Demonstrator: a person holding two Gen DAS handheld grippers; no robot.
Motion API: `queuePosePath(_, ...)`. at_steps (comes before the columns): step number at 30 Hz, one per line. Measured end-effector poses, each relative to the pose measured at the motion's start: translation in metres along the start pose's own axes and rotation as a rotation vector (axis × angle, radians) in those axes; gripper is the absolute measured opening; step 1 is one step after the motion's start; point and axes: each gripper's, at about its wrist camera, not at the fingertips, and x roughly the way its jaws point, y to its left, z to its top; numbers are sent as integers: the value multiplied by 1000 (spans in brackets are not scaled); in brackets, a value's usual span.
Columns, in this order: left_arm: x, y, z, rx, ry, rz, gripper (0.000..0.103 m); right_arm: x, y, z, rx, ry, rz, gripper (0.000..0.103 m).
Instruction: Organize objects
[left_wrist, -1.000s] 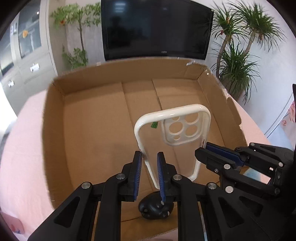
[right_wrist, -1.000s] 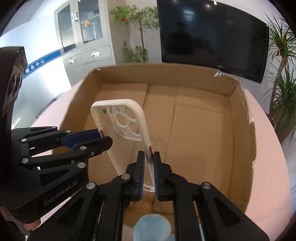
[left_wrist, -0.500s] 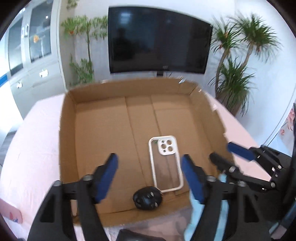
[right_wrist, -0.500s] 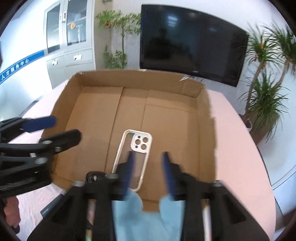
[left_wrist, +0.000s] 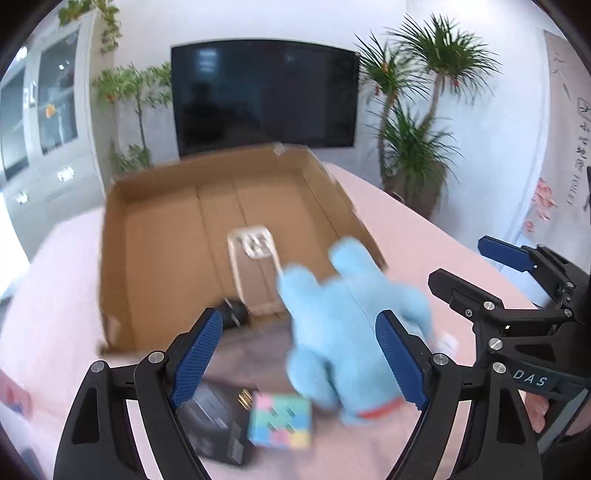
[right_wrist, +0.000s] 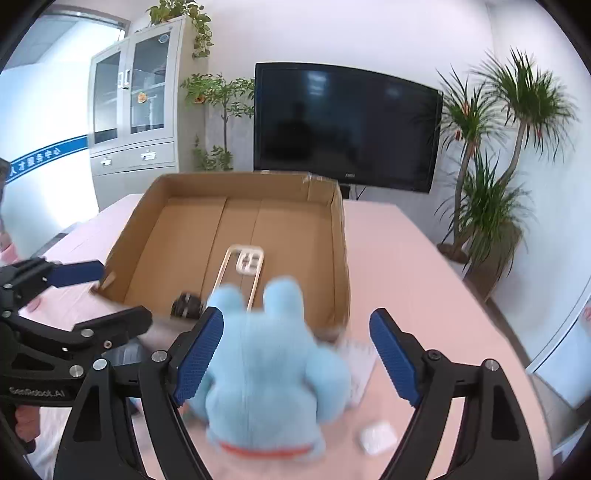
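Observation:
A cardboard box (left_wrist: 114, 258) (right_wrist: 341, 258) lies open on the pink table. A white phone case (left_wrist: 255, 266) (right_wrist: 243, 266) lies flat inside it, with a small black object (left_wrist: 232, 314) (right_wrist: 186, 304) at the near wall. A light blue plush toy (left_wrist: 347, 328) (right_wrist: 273, 376) lies on the table in front of the box. My left gripper (left_wrist: 299, 362) is open and empty above the table near the plush. My right gripper (right_wrist: 295, 354) is open and empty, its fingers either side of the plush.
A pastel cube (left_wrist: 280, 421) and a black box (left_wrist: 218, 421) lie on grey cloth near the left gripper. A small white case (right_wrist: 378, 437) and a white pad (right_wrist: 356, 365) lie right of the plush. A TV, plants and a cabinet stand behind the table.
Both grippers let go of the phone case, which now lies flat in the box. Both opened wide and pulled back out of the box to over the plush toy.

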Motion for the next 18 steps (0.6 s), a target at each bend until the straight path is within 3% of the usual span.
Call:
queuePosePath(5,-5,-8,-62,-86,76,-87,85,-15,-22,-68,46,63,74,81)
queuePosePath(11,-9,-2,-132,-271,178,-145,85,-26,-61,-134,218,164,107,81)
queuePosePath(18,-2,-4,-150,-217,211,-22,85,-10,-89,-153,250,231,9,81)
